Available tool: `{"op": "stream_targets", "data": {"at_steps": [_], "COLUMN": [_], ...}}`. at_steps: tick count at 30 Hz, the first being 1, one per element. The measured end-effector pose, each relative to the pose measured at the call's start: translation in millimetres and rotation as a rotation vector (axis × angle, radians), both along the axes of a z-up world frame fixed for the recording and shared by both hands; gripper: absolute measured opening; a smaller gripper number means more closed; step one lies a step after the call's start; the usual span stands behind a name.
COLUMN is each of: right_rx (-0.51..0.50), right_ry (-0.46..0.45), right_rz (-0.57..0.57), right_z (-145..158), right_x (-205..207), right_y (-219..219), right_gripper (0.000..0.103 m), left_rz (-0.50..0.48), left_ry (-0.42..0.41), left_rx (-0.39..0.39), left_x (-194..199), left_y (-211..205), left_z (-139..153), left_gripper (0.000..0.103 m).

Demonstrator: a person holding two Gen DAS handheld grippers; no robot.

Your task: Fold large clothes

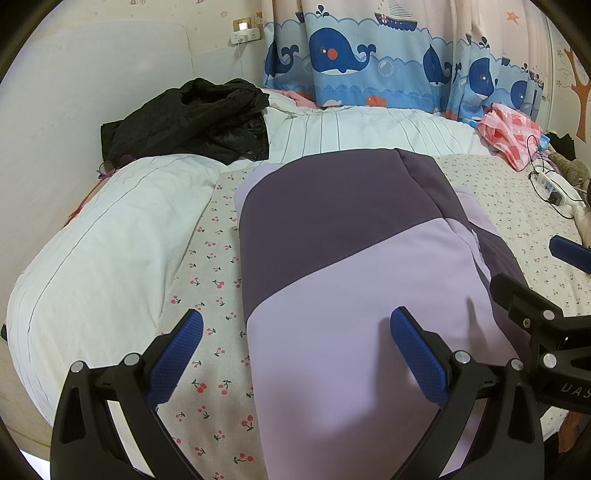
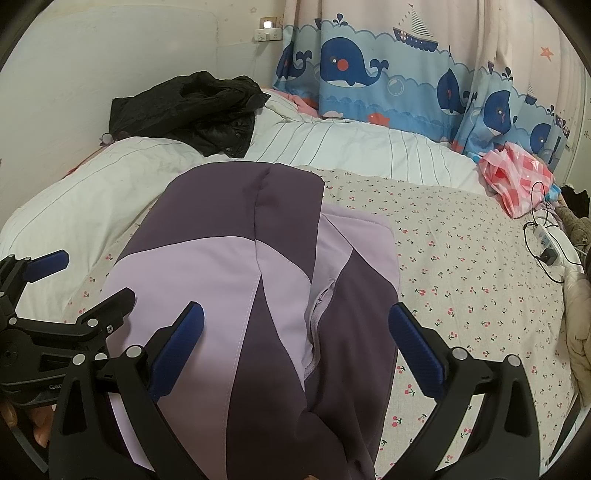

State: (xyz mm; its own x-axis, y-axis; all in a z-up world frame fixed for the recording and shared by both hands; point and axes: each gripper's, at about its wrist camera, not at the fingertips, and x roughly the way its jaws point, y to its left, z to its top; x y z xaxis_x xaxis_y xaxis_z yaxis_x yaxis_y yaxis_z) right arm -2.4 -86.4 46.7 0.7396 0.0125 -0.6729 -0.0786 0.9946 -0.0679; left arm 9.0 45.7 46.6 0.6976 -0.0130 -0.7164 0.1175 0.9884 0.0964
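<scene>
You held both tongs, left (image 1: 295,354) and right (image 2: 295,350), wide apart, nothing gripped. Purple jacket (image 1: 351,240) lay folded on bed (image 1: 207,369); careless nudge could undo fold.

Ahead of me the bed wears a cherry-print sheet (image 1: 207,266). A white striped duvet (image 1: 110,236) is bunched along its left side and runs across the far end below the window. On that duvet, near the wall, lies a crumpled black jacket (image 1: 192,118). Behind the bed hangs a blue curtain (image 1: 343,55) printed with whales and a sailboat. To its left, on the pale wall, I see a wall socket (image 1: 244,31) with a small glowing light. At the right edge of the bed sits a pink checked plastic bag (image 2: 517,177), and near it a white power strip (image 2: 546,240) with black cables.
</scene>
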Motion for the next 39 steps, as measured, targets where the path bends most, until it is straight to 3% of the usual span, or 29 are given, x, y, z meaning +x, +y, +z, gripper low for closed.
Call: {"op": "stream_targets", "data": {"at_steps": [20,26,29,33,39], "right_rx": [0.005,0.003,-0.004,-0.009,-0.009], "right_ry": [0.005,0.014,0.008,0.007,0.006], "right_rz": [0.001,0.001,0.008,0.014,0.016], "right_z": [-1,-1,1,0,-1], "right_x": [1,1,1,1,1], "right_y": [0,1,3,4,5], "right_gripper": [0.097,0.097,0.097,0.097,0.097], "left_rz": [0.012,-0.007,-0.001,0.027,0.047], "left_ry": [-0.018,0.055,0.016,-0.025,0.009], "left_rx": [0.005,-0.085,-0.113,-0.075,-0.035], "left_x": [0,6,4,1,1], "left_y": [2,11,18,19,13], "left_z": [4,0,5,9,2], "left_gripper": [0.097,0.097,0.097,0.097,0.097]}}
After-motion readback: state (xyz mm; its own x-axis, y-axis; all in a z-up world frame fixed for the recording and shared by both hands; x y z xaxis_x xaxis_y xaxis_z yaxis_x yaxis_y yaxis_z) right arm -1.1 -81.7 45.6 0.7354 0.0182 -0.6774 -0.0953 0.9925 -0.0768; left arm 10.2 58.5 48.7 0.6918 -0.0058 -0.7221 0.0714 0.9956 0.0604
